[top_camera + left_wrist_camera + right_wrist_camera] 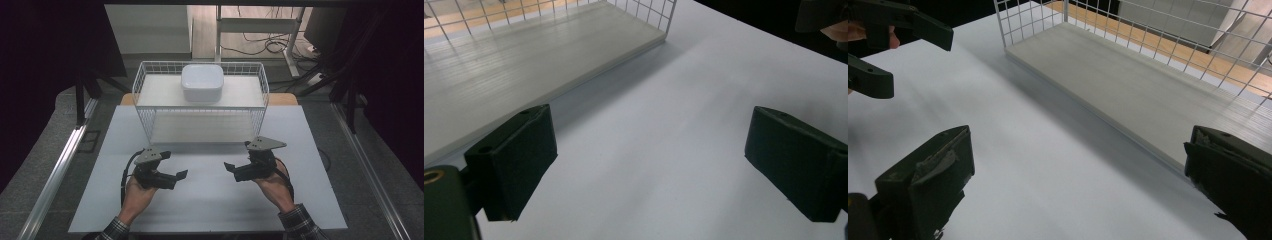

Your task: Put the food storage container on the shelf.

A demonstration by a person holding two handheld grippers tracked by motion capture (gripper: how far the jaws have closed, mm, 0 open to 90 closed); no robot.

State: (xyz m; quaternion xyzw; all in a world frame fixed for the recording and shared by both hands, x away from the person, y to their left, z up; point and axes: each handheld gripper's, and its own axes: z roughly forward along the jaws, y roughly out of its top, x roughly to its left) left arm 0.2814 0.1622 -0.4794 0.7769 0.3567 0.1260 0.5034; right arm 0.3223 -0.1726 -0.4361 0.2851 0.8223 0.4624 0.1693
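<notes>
While both grippers hover over the white table [210,210], left gripper [181,176] fingers wide apart, empty, right gripper [230,167] likewise.

Through the right gripper view I saw my right gripper [1075,185] with its two black fingers [928,175] spread wide apart, nothing between them, only the bare white counter [1038,165] beneath. Ahead and to the right stood a white wire rack [1128,35], its pale lower shelf board [1148,95] lying low over the counter, its near edge running diagonally toward my right finger. At the upper left I could see the left gripper [908,55], well apart from mine, its dark fingers parted as well, with a bit of a hand [858,32] behind it.
</notes>
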